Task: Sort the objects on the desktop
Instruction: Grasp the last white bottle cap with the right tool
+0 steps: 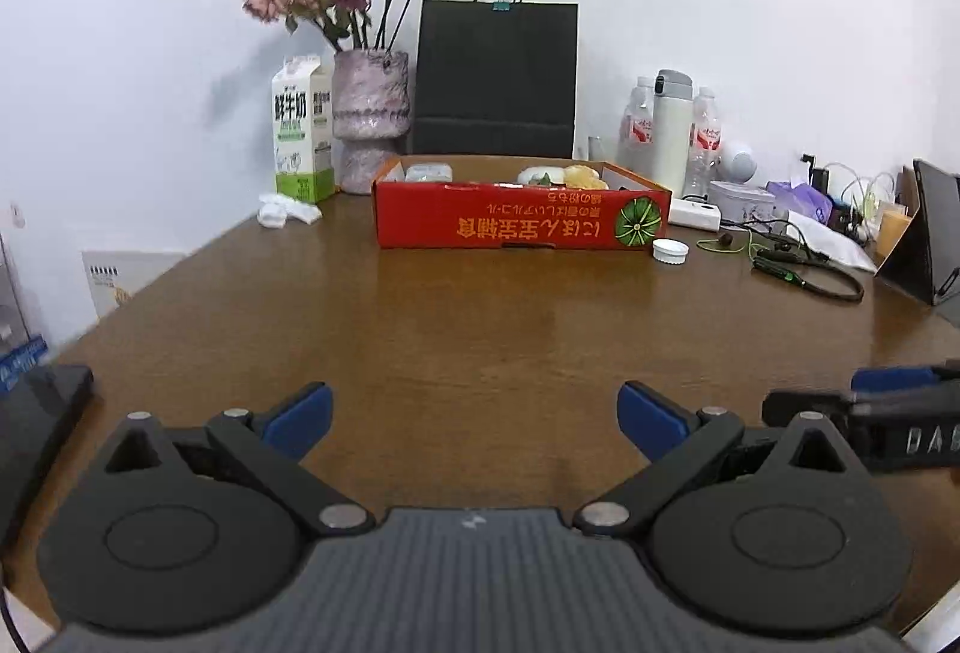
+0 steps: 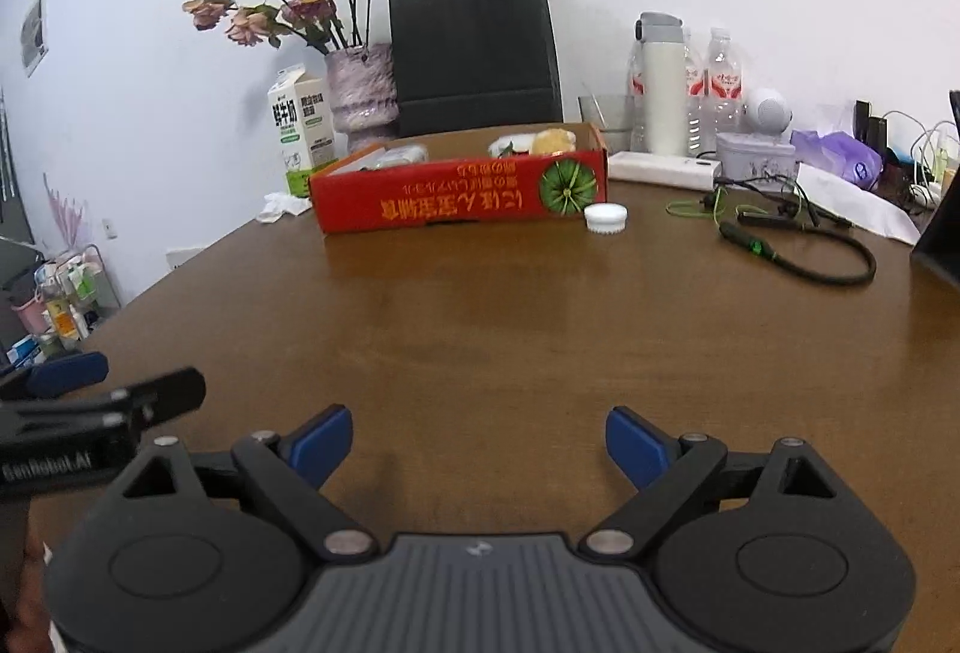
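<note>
While both tools hung low over the brown table [image 1: 480, 329], neither held anything. The left gripper [image 1: 474, 422] had its 2 blue pads [image 1: 300, 419] spread wide, with bare wood between them. The right gripper [image 2: 478, 449] stood just as wide, its pads [image 2: 633, 446] also framing bare wood. Each tool showed at the edge of the other's view, side by side and apart.

Well ahead of both sat a red box [image 1: 522, 218], open at the top, with orange print and a green melon picture on its near wall. Inside it lay a pale packet at the left and white and yellow items at the right; what they were could not be told. A white cap [image 1: 670, 251] lay on the table just beside the box's right corner. Right of the cap lay a green and black cable [image 2: 798, 257], looped on the wood.

Left of the box lay crumpled tissue [image 1: 288, 212], close to a milk carton [image 1: 303, 131] standing upright. Beside the carton stood a vase [image 1: 369, 125] of dried roses, and behind the box a black bag [image 1: 498, 77] stood against the wall. At the right rear stood a white flask [image 1: 672, 131] between 2 clear bottles [image 2: 723, 92], with a round tin [image 1: 741, 200] near them.
</note>
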The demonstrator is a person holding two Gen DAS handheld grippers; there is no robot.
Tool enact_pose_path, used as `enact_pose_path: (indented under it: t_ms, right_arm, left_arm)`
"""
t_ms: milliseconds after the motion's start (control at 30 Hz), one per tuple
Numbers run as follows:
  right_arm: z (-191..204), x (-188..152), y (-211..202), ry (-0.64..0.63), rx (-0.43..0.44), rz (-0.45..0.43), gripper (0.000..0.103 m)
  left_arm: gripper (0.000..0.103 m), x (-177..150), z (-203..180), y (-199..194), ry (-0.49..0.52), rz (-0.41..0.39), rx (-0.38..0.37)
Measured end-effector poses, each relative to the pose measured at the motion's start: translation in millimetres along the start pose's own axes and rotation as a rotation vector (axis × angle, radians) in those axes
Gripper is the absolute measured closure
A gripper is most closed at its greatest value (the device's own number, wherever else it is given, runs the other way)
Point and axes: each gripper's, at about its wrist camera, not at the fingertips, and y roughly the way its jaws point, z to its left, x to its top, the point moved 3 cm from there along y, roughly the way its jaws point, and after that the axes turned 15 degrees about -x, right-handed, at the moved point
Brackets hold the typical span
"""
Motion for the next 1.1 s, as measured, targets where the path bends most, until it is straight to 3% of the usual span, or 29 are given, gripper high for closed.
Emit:
enact_pose_path:
  t_ms: [167,333,467,600,833,900,933,967,1000,1033,1100]
  right_arm:
    - [-10,6,9,0.021,-0.024,-0.011,0.012]
    - [-19,37,44,-0.019,-0.047,-0.023,0.012]
    - [-26,74,99,-0.047,-0.066,-0.011,0.012]
    - [-27,105,165,-0.067,-0.095,0.024,0.015]
    - [-25,142,261,-0.052,-0.113,0.111,0.025]
    - [-19,148,279,-0.082,-0.143,0.114,0.040]
    - [-16,151,282,-0.091,-0.138,0.106,0.049]
    - [-12,152,283,-0.090,-0.120,0.107,0.064]
    - [-4,153,283,-0.105,-0.095,0.108,0.064]
    - [3,152,281,-0.121,-0.080,0.106,0.064]
    - [22,148,272,-0.155,-0.042,0.084,0.064]
  left_arm:
    - [0.000,10,8,11,-0.060,0.016,0.000]
    - [0.000,29,10,39,-0.006,0.022,0.001]
    - [0.000,50,13,77,0.022,0.013,-0.017]
    - [0.000,73,25,133,0.016,0.039,0.033]
    - [0.008,95,59,227,-0.053,0.160,0.022]
    - [0.017,98,67,244,-0.076,0.173,0.028]
    - [0.031,99,70,251,-0.080,0.179,0.031]
    - [0.053,101,73,257,-0.076,0.184,0.030]
    - [0.068,102,75,261,-0.070,0.190,0.031]
    - [0.093,103,76,266,-0.072,0.201,0.026]
    - [0.096,102,79,269,-0.103,0.206,0.004]
